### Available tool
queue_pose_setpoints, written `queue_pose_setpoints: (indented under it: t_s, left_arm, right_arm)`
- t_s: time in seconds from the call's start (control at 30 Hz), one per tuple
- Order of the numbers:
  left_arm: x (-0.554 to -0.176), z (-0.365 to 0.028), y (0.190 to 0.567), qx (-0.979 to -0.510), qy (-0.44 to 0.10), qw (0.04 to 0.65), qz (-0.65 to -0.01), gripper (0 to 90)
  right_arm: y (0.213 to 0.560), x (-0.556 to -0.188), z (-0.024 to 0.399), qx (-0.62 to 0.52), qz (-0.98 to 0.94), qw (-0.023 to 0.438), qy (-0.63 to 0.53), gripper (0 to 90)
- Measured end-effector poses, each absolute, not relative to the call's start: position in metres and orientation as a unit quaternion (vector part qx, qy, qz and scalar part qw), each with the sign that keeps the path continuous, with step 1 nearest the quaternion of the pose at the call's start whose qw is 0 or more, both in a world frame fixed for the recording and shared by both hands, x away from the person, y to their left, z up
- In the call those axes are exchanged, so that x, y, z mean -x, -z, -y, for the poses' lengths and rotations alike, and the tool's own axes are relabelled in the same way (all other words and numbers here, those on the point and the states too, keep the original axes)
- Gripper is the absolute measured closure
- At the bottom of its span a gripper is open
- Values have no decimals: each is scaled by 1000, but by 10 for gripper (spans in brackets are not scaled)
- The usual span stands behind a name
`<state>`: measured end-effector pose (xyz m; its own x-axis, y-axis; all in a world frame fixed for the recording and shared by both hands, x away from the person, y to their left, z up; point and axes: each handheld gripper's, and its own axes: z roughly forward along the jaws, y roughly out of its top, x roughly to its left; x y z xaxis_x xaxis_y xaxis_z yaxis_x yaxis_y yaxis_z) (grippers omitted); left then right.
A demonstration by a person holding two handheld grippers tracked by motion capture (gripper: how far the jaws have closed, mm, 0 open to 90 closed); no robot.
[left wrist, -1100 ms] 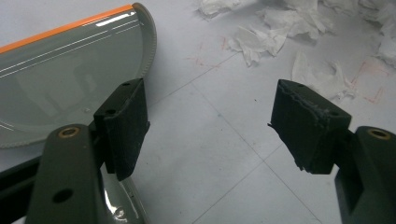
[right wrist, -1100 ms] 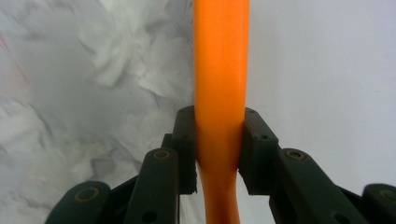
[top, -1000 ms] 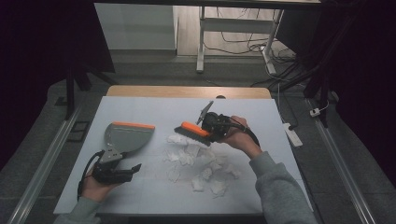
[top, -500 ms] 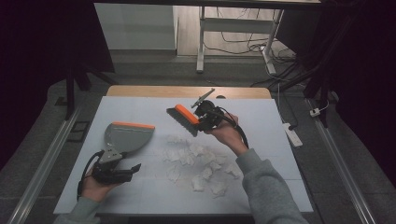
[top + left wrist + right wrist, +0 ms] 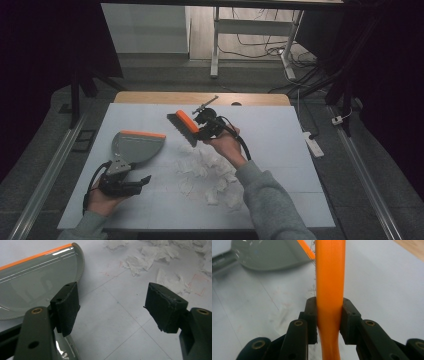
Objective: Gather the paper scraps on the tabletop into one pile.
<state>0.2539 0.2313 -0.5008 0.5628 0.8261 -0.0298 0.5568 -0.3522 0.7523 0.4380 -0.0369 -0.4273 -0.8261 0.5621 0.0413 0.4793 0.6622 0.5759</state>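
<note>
1. the hand brush [image 5: 183,125] has an orange back and handle with dark bristles along one side; in the high view it is lifted off the table, tilted, above the far middle of the white table top [image 5: 280,150]
2. in the right gripper view the orange handle [image 5: 329,290] runs straight up between the jaws, which are closed tight on it from both sides
3. the right gripper [image 5: 202,131] sits in the person's right hand [image 5: 226,145], just past the far edge of the paper pile
4. torn scraps of white tissue paper [image 5: 207,172] lie scattered in a loose pile at the middle of the table, near the front half
5. the grey dustpan [image 5: 135,146] with an orange lip [image 5: 142,134] lies flat on the left part of the table, its lip facing the far side, apart from the scraps
6. the left gripper [image 5: 144,178] rests low at the near left, held by the left hand [image 5: 107,197], by the dustpan's handle end; in the left gripper view its jaws stand wide apart with nothing between them, and the pan's ridged rim [image 5: 80,267] is beside the left jaw
7. bare table lies right of the pile and along the far edge, where a strip of wood [image 5: 200,97] shows
8. faint red marks [image 5: 200,282] on the table surface; no writing can be read
</note>
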Motion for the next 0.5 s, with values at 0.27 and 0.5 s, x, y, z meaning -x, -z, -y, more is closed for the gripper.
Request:
queue_pose_setpoints:
  t_s: [0.27, 0.5]
  left_arm:
    - [-254, -233, 502, -801, -180, 372, -433, 283]
    - [-254, -234, 501, -801, -182, 374, -431, 283]
  right_arm:
    - [458, -449, 9, -333, -882, -3, -334, 707]
    - [481, -457, 22, -367, -875, -18, -316, 707]
